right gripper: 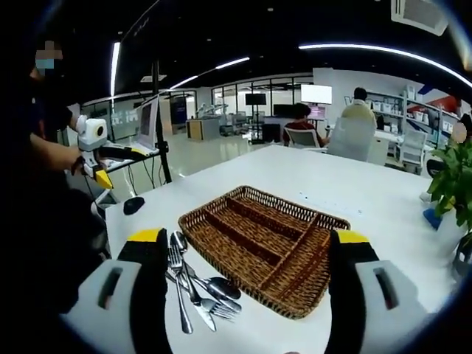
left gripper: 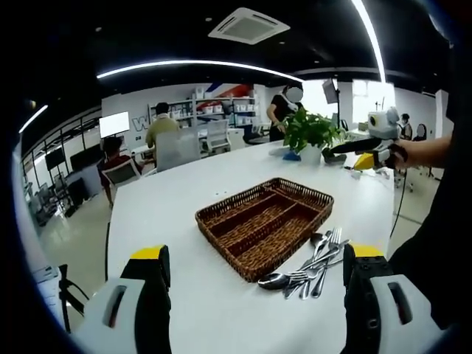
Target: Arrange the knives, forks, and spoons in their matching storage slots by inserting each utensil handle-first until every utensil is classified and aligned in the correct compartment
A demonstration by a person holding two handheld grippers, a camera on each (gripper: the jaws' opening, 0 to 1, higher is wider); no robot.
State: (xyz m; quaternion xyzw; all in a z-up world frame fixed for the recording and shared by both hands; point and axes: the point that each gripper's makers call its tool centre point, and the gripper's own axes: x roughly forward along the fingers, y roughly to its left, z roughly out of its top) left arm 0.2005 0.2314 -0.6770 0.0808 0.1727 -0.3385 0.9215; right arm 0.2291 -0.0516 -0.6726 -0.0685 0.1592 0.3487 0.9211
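Wicker tray [left gripper: 221, 214], dark brown, divided into long compartments, sits on a white table [left gripper: 184, 184]; all slots look bare. In the left gripper view it lies at centre, with the pile of utensils [left gripper: 313, 269] just beside its rim at 4 o'clock: spoons, forks and at least one knife, loosely crossed, bowls and tines mixed.

Left gripper [left gripper: 254, 284]: jaws spread wide, holding nothing, low over the table short of the tray. Potted plant [left gripper: 310, 133] stands beyond the tray at 1 o'clock. Right gripper [left gripper: 369, 144] shows at 2 o'clock in a hand, raised above the table's far edge.

Right gripper view: same tray [right gripper: 199, 217] at centre, utensils [right gripper: 195, 291] at 7 o'clock touching or nearly touching its rim. Right gripper [right gripper: 251, 284] jaws apart, pinching nothing. Left gripper [right gripper: 99, 155] at 9 o'clock, held by a person's hand. Small dark object [right gripper: 133, 205] lies on the table near 9 o'clock; cannot tell what it is. Seated people and desks fill the background.
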